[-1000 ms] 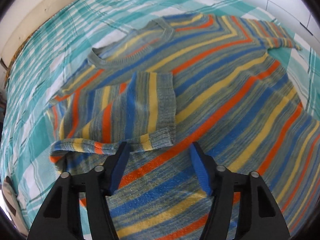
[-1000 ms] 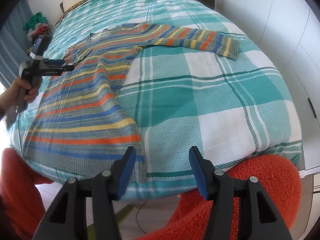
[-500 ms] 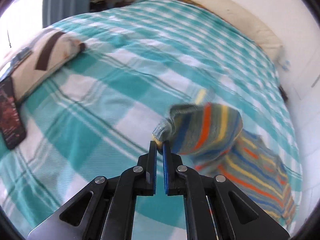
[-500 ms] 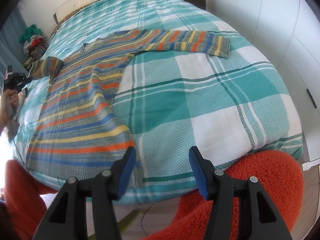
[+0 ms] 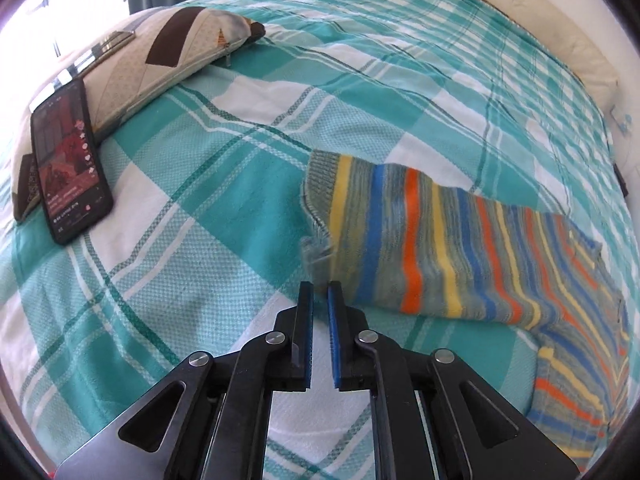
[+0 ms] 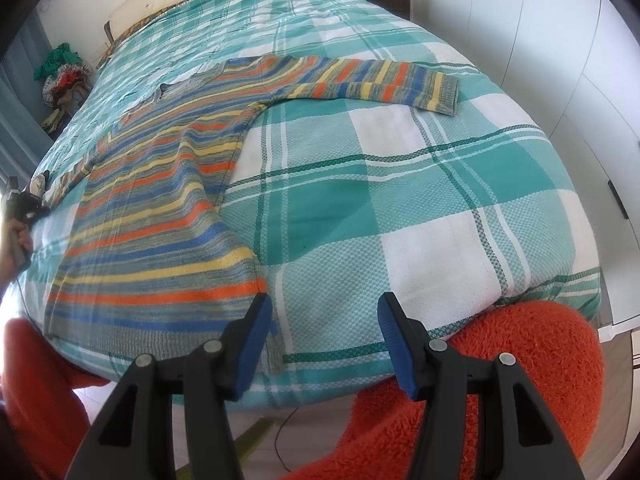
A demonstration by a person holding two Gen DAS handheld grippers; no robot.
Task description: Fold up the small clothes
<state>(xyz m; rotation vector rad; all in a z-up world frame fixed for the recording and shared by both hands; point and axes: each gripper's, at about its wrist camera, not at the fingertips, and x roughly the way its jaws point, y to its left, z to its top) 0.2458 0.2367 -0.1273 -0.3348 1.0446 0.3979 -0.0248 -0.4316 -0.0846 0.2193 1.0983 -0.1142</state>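
Observation:
A striped knit sweater [image 6: 160, 216] in blue, orange, yellow and grey lies flat on the plaid bed cover [image 6: 400, 200]. Its right sleeve [image 6: 380, 80] stretches out sideways. In the left wrist view the other sleeve [image 5: 400, 240] lies spread on the cover, its cuff just beyond my left gripper [image 5: 320, 292]. That gripper's jaws are opening, a narrow gap apart, with nothing between the pads. My right gripper [image 6: 324, 312] hovers open over the bed's near edge, beside the sweater's hem corner, holding nothing. A hand [image 6: 16, 240] with the left gripper shows at the far left.
A black phone [image 5: 68, 160] leans on a patterned pillow [image 5: 160, 52] left of the sleeve. The person's orange fleece [image 6: 500, 380] fills the foreground below the bed edge. White cupboard doors [image 6: 580, 80] stand right, a heap of clothes [image 6: 60, 72] in the far left corner.
My left gripper shut on the folded-in sleeve's cuff, swung it outward off the sweater's body, and the sleeve now lies spread on the cover with the jaws parted. The right gripper stayed still.

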